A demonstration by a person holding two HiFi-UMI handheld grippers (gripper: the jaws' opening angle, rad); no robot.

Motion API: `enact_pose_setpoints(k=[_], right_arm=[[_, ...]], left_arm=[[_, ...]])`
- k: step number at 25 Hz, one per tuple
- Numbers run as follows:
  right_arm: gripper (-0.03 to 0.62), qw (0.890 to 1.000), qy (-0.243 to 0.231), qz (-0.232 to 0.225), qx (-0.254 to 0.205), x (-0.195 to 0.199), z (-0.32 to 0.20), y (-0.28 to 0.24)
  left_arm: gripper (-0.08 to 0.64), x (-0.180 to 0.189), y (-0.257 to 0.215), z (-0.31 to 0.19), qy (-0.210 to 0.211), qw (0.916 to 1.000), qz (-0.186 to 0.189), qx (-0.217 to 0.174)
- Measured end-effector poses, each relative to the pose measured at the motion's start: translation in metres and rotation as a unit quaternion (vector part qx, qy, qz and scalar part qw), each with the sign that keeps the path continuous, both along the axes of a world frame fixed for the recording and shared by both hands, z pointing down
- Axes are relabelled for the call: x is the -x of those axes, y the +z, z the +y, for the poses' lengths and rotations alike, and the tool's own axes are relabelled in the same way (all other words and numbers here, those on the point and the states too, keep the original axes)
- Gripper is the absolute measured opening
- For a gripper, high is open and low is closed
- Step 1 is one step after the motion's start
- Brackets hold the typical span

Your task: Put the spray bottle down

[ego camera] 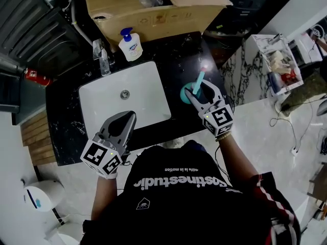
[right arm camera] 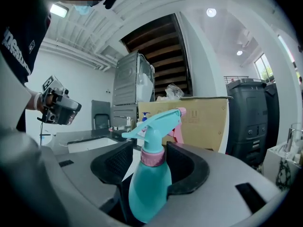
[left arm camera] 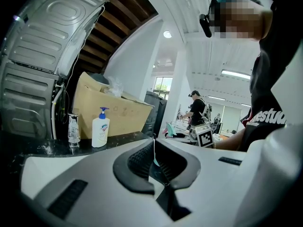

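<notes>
The spray bottle (right arm camera: pixel 150 183) (one only, teal with a pink collar) stands upright on the dark table (ego camera: pixel 191 50) beside the sink (ego camera: pixel 148 80). It is between the right tongs (right arm camera: pixel 149 148), which are spread and look clear of its neck, probably to release it. The left tongs (left arm camera: pixel 154 145), pressed together and empty, hover near the sink's front edge. One soap bottle (ego camera: pixel 131 45) and one box (ego camera: pixel 153 9) sit behind.

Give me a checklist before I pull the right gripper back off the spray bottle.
1. Spray bottle upright: ok.
2. Bottle base resting on the counter: cannot tell, the views hide it.
3. Right gripper jaws apart: ok, a gap shows beside the bottle.
4. Both pads off the bottle: cannot tell, one sits close.
5. Left gripper clear of the bottle: ok, it is by the sink's front rim.
</notes>
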State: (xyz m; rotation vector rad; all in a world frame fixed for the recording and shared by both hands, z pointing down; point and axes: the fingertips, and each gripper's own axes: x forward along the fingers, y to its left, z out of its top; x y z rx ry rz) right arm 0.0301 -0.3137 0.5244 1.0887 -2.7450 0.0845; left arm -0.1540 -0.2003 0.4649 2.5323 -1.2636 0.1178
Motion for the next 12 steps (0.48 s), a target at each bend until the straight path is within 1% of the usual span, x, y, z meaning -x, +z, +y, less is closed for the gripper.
enact_pose_setpoints(k=[2, 5, 12], right_arm=[[0.238, 1.0, -0.004, 0.003, 0.0, 0.001, 0.002, -0.002], [0.238, 1.0, -0.001, 0.007, 0.003, -0.003, 0.006, -0.001], [0.237, 1.0, 0.019, 0.01, -0.001, -0.027, 0.021, -0.002]], left_arm=[[0.017, 0.0, -0.001, -0.001, 0.0, 1.0, 0.002, -0.002], [0.017, 0.0, -0.001, -0.002, 0.0, 1.0, 0.007, -0.002], [0.017, -0.005, 0.006, -0.003, 0.018, 0.9998, 0.005, -0.004]])
